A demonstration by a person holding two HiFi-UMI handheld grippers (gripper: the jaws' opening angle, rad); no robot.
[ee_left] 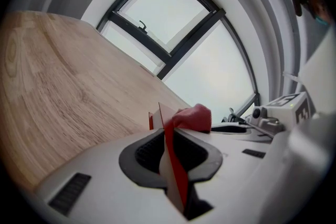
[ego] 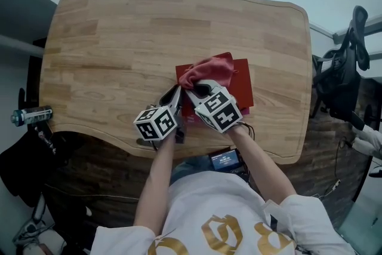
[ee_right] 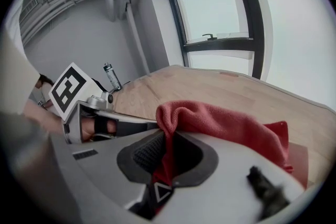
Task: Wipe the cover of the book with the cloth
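**Entry: book-wiping, step in hand**

- **Book** (ego: 242, 85): red. It lay flat on the table (ego: 113, 45) near the front edge, just ahead of the person.
- **Cloth** (ego: 206, 70): red and bunched. It rested on the left part of the book, touching the cover, while the right part of the cover showed bare.
- **Step:** judged to be the wipe itself. The cloth was already down on the cover and both tools were engaged. How much of the cover had been done could not be told.
- **Left gripper** (ego: 176, 92): jaws clenched on a thin red sheet with a pale inner face, apparently the cover's edge at the book's near-left corner. It served as the steadying hold.
- **Right gripper** (ego: 194, 90): jaws clamped on a fold of the cloth. The rest of the cloth spilled forward over the jaw tips onto the book.
- **Next move, as judged:** draw the cloth sideways over the bare right part of the cover.
  - Light downward pressure would be needed, since a bunched cloth gives only a small contact patch, and several passes seemed likely.
  - The left grip would need to hold firm so the book did not slide on the smooth wood.
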